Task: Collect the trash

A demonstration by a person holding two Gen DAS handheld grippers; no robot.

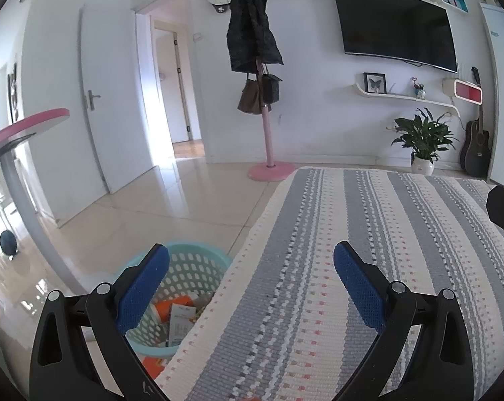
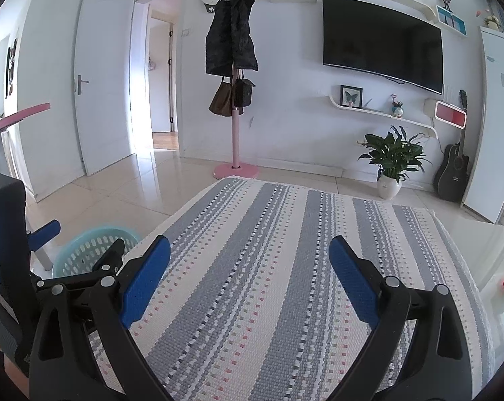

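Both grippers, left [image 1: 252, 257] and right [image 2: 248, 250], fingers apart, empty | teal perforated plastic basket [image 1: 188, 267] at 8 o'clock holds wrappers | risk: knocking it over.

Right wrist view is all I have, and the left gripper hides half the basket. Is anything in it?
Observer: Yes. The left wrist view looks down into the basket. An orange wrapper and a white paper slip lie inside.
Operator: Anything outside it?
Observer: An orange piece lies just outside the basket's near side, by the edge of the striped cloth.
Operator: Is the left gripper carrying something?
Observer: No. The left gripper is open, with nothing between its fingers.
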